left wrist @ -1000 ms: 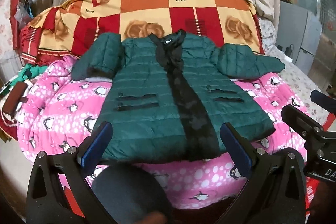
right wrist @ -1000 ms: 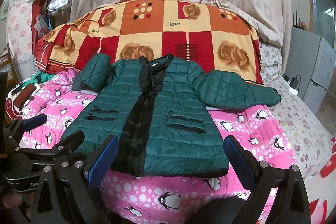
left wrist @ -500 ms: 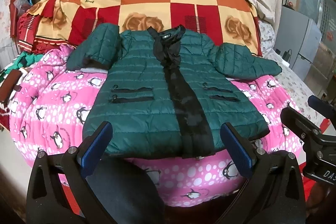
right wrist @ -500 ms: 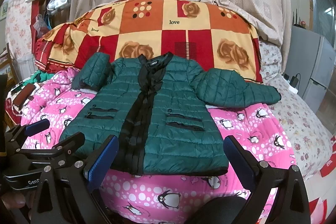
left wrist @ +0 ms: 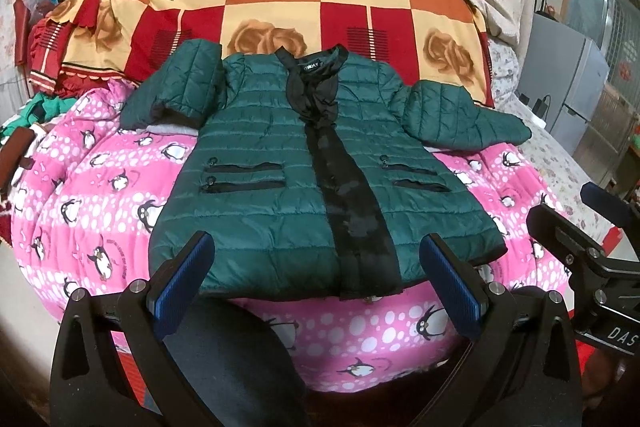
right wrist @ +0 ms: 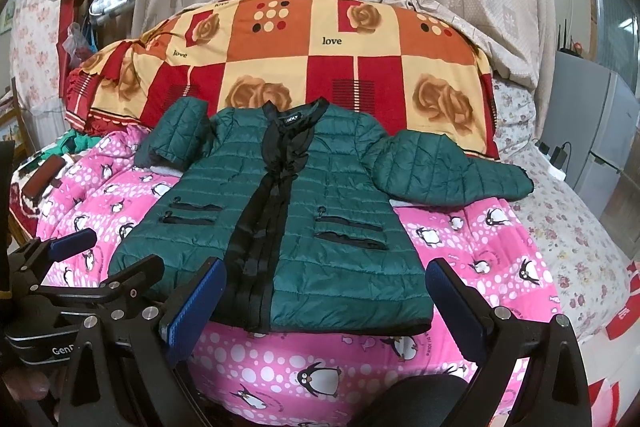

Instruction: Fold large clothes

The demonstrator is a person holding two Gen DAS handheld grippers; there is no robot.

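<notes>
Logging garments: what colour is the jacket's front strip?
Black front strip, on the green jacket; clearest from left wrist.

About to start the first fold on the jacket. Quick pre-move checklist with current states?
1. Green jacket laid flat, front up on the pink penguin blanket: ok.
2. Left gripper open, nothing held: ok.
3. Right gripper open, nothing held: ok.
4. Both sleeves spread straight: not ok. The sleeve on the view's left is doubled back; the other sleeve lies outward.
5. Hem within reach of both grippers: ok, probably.
6. Front closure fastened: cannot tell.
</notes>
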